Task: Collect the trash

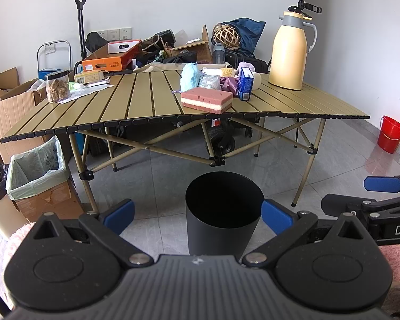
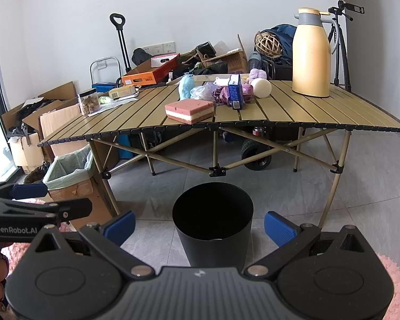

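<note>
Two grippers, each with two blue-padded fingers, sit nearest the lens: left gripper (image 1: 197, 214) and right gripper (image 2: 199, 225), both with jaws spread wide and holding nothing. Between each pair of fingers, one black bin (image 1: 224, 213) stands upright on the tiled floor, mouth upward, long axis vertical; its interior is too dark to read. Beyond it stands one folding table (image 1: 136, 101) with a slatted top. On the top, near the front edge at the middle, lies one pink-and-white layered sponge (image 1: 207, 100), flat, long axis running roughly along that edge. Behind the sponge is a cluster of trash: one pale blue crumpled wad (image 1: 190, 76), one clear plastic bag (image 1: 209, 82), one purple wrapper (image 1: 228, 83), and one blue carton (image 1: 245, 83) standing upright. One yellow thermos (image 1: 289, 53) stands toward the far right corner. One clear jar (image 1: 57, 86) holding brown chunks stands at the left edge. On the floor at left, one cardboard box (image 1: 40, 184) carries a pale green liner. One red bucket (image 1: 391, 133) stands at right.
</note>
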